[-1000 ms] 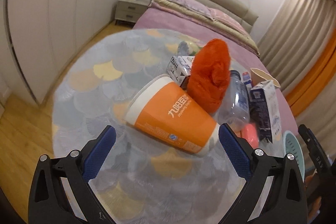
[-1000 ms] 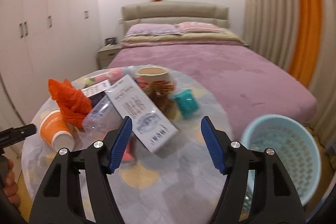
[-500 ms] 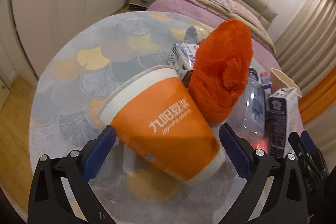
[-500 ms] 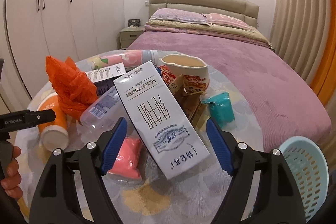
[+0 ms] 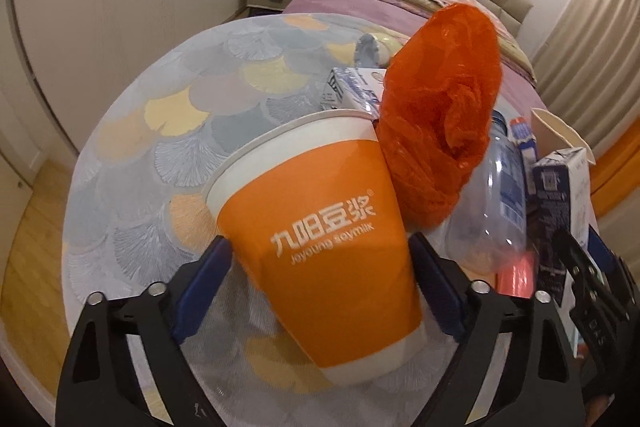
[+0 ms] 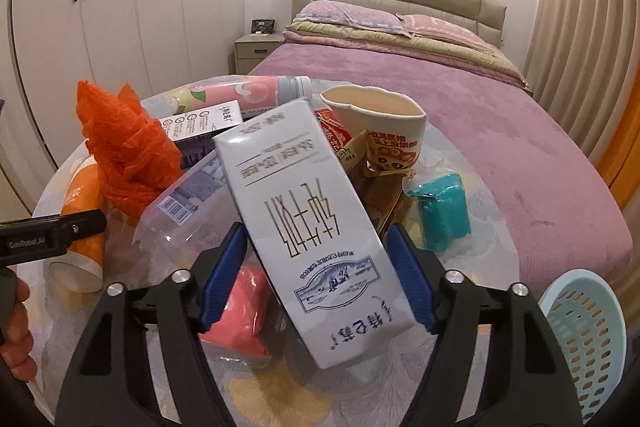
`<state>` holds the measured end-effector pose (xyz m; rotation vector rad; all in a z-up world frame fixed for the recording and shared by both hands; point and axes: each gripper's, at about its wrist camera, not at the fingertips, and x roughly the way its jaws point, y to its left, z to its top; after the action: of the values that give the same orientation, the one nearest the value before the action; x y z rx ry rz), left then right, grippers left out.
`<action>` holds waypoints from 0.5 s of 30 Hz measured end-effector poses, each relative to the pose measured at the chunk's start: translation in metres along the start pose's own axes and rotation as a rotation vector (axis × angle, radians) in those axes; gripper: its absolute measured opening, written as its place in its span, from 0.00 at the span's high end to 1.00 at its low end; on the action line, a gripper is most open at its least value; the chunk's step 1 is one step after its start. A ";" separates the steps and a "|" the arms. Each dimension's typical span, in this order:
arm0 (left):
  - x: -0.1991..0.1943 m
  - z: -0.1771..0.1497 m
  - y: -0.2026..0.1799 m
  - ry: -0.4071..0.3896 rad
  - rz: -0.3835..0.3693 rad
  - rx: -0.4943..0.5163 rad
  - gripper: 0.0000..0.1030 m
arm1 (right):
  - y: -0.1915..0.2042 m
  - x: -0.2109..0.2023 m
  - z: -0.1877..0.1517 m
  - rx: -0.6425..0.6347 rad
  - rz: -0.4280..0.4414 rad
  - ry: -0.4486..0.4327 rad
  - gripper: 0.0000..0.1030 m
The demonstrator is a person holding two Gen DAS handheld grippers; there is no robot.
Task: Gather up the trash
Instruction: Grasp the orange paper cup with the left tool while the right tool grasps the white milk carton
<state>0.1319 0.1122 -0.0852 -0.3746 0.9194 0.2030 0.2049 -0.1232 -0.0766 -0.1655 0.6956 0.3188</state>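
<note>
Orange paper cup with a white rim (image 5: 320, 227) lies on its side on the round table with the fan-pattern cloth (image 5: 168, 131), and the left gripper (image 5: 320, 283) has its blue jaws wide open on both sides of it — near the cup, but I cannot tell if they touch. The right gripper (image 6: 316, 267) is just the same around the tall white milk carton (image 6: 312, 227): jaws open, one on each side, nothing squeezed.

To do this well, I think each gripper should close slowly on the middle of its thing, because a paper cup squashes easily and the carton leans on other trash. The crumpled orange plastic bag (image 5: 440, 115) rests against the cup and might tumble.

The light blue plastic basket with holes (image 6: 584, 339) sits at the edge, partly cut off. The clear plastic bottle (image 6: 180, 203) is half hidden, and the pink thing under the carton is too blurry to name.
</note>
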 end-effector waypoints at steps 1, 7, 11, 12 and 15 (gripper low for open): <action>-0.002 -0.002 0.000 -0.004 -0.003 0.007 0.23 | 0.001 -0.002 0.000 0.002 0.004 -0.002 0.41; -0.027 -0.013 0.002 -0.048 -0.038 0.061 0.34 | 0.003 -0.025 -0.006 0.028 0.023 -0.039 0.45; -0.043 -0.016 0.001 -0.084 -0.067 0.080 0.38 | 0.002 -0.044 -0.008 0.060 0.030 -0.063 0.45; -0.049 -0.018 0.000 -0.098 -0.074 0.086 0.38 | 0.001 -0.049 -0.009 0.068 0.031 -0.067 0.45; -0.065 -0.021 -0.008 -0.140 -0.097 0.108 0.38 | -0.006 -0.068 -0.012 0.098 0.029 -0.084 0.45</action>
<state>0.0802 0.0960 -0.0422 -0.3006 0.7687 0.0887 0.1507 -0.1472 -0.0411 -0.0485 0.6291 0.3175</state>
